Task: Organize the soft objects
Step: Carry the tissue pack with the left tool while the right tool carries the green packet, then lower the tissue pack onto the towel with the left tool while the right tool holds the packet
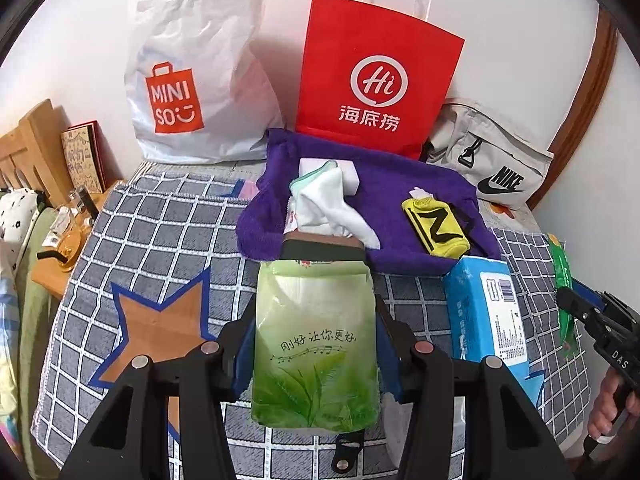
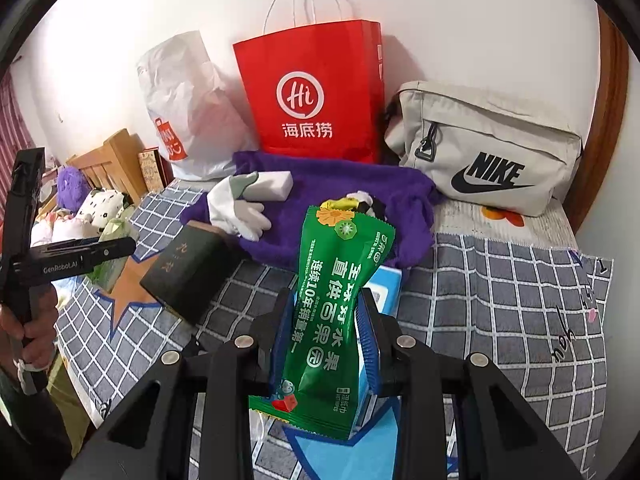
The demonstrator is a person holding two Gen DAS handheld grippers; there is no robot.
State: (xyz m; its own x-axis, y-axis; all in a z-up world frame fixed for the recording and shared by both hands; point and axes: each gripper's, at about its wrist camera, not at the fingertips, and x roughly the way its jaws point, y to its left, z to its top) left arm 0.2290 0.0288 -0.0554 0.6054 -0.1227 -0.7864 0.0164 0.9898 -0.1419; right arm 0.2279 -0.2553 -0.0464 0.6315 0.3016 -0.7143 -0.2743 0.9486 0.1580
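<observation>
L tool (image 1: 316, 344) gripping tissue pack (image 1: 314, 344), R tool (image 2: 324, 336) gripping green sachet (image 2: 334, 308)

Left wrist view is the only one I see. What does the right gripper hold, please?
Observer: The right gripper is shut on a green packet with fruit pictures at its top.
Operator: What is below that packet?
Observer: The blue pack shows directly behind and below it.
Operator: Is anything far left that I miss?
Observer: Yes, a purple plush sits there.
</observation>
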